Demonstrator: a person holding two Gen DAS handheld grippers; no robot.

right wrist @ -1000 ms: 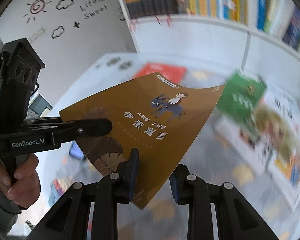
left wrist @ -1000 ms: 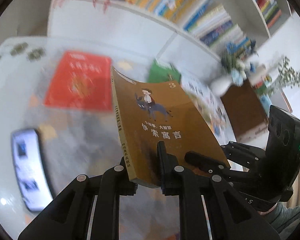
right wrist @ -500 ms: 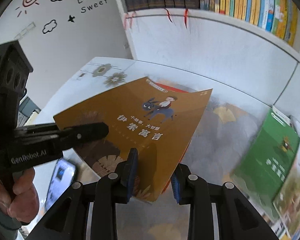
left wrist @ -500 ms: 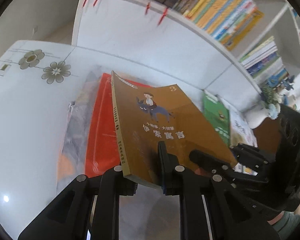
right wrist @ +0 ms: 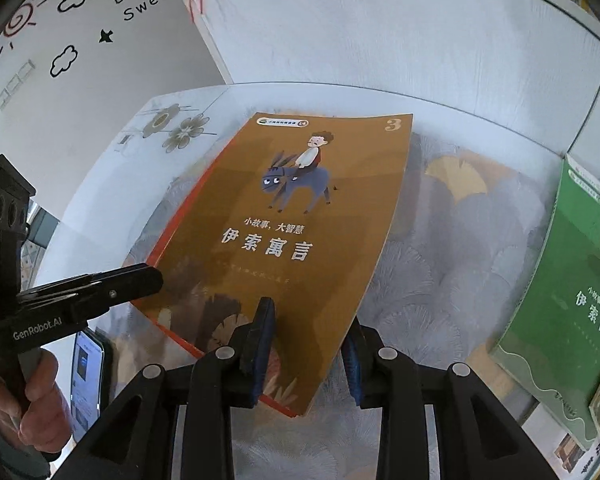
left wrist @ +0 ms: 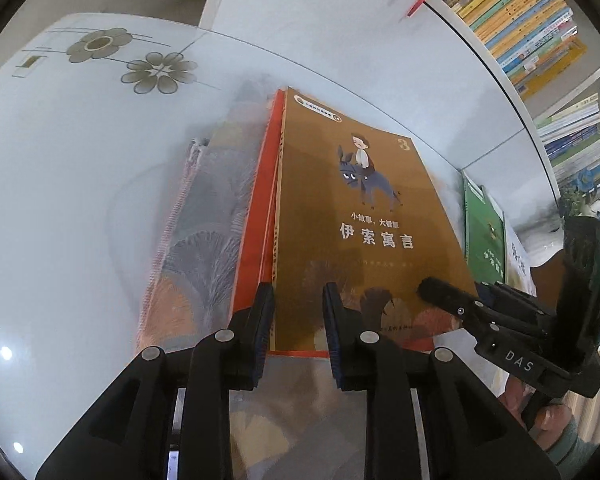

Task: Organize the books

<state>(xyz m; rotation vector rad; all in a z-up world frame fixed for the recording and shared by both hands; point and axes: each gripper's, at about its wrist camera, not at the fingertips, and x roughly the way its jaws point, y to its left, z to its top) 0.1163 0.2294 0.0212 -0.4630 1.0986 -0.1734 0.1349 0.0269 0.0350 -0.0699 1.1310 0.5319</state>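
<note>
A brown book with a boy on a donkey lies flat on a red book, on the patterned table mat. My left gripper is open, its jaws on either side of the brown book's near left corner. My right gripper is open too, its jaws around the brown book's near right corner. Only a thin red edge of the lower book shows in the right wrist view. Each gripper shows in the other's view.
A green book lies to the right on the mat, with more books beside it. A phone lies at the table's left front. A white bookshelf full of books stands behind the table.
Both grippers lowered the brown book onto the red book, and both have opened. The book now lies flat instead of tilted in the air.
</note>
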